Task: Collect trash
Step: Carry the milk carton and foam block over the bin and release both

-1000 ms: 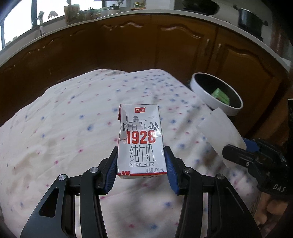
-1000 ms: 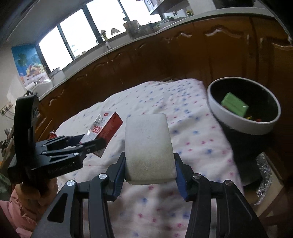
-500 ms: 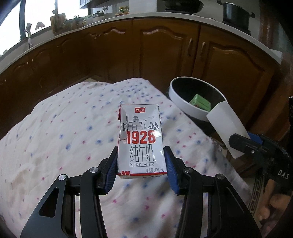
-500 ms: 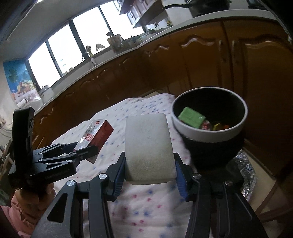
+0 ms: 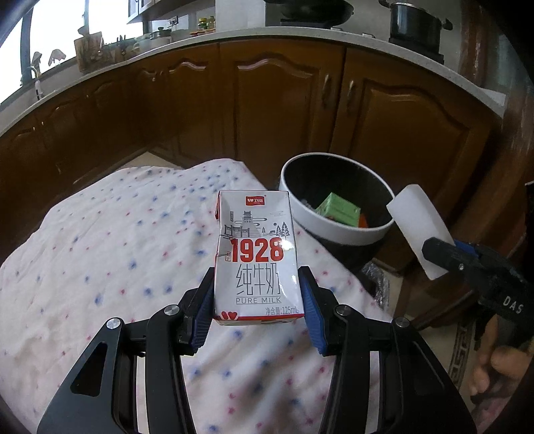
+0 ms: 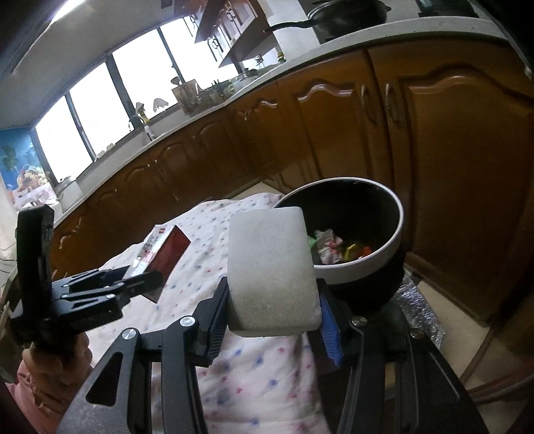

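My left gripper (image 5: 257,300) is shut on a white and red milk carton (image 5: 255,253) marked 1928, held above the cloth-covered table (image 5: 116,267). My right gripper (image 6: 272,310) is shut on a white foam block (image 6: 270,267), held just in front of the trash bin (image 6: 383,253). The bin has a white rim and black inside, and holds a green box (image 5: 338,210) and wrappers. In the left wrist view the bin (image 5: 350,233) is beyond the table's far right corner and the foam block (image 5: 417,227) hangs beside its rim. In the right wrist view the carton (image 6: 160,257) shows at left.
Brown kitchen cabinets (image 5: 283,106) run behind the table and bin under a pale countertop (image 5: 233,36). A pot (image 5: 414,23) stands on the counter. Windows (image 6: 126,90) are at the back left. Floor and a patterned mat (image 5: 464,354) lie right of the table.
Both grippers have moved forward and to the right towards the bin with their loads. The bin now looms larger and the foam block is next to its rim.
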Tool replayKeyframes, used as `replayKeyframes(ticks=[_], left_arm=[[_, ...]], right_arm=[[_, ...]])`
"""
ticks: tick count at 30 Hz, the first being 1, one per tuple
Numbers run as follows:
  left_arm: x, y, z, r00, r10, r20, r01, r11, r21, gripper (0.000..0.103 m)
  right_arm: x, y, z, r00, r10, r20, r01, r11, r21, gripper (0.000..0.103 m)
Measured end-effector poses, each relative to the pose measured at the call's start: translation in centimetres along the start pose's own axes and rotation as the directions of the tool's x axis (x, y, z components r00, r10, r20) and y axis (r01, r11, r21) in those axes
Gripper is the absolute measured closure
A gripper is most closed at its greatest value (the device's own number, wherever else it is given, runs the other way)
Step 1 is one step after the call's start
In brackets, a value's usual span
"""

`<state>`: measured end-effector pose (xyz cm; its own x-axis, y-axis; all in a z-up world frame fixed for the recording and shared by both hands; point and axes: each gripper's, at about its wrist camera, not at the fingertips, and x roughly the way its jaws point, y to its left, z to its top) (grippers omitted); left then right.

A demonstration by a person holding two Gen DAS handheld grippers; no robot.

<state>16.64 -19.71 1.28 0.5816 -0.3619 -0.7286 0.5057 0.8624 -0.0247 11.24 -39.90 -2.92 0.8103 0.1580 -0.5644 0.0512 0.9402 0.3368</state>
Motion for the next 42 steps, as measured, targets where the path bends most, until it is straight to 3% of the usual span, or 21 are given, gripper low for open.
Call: replayKeyframes(ticks=[16,23,42], left_arm=[[3.7,-3.0,6.0,0.997,-0.079,-0.012,0.08,0.996,0.041,0.057],[7.0,-4.5,9.0,0.984,-0.15,-0.094,0.156,0.986,0.061,0.057],[13.9,-7.2,12.5,0.969,-0.116,-0.218,0.145,0.982,0.12,0.057]], right_arm=[[1.6,-3.2,3.7,0.996,-0.089,-0.012,0.089,0.996,0.003,0.054],[3.5,-4.0,5.5,0.992,-0.119,-0.045,0.119,0.993,-0.022,0.054],[7.2,-6.7,7.0,0.976,-0.168,-0.141,0.166,0.986,-0.028,0.053]])
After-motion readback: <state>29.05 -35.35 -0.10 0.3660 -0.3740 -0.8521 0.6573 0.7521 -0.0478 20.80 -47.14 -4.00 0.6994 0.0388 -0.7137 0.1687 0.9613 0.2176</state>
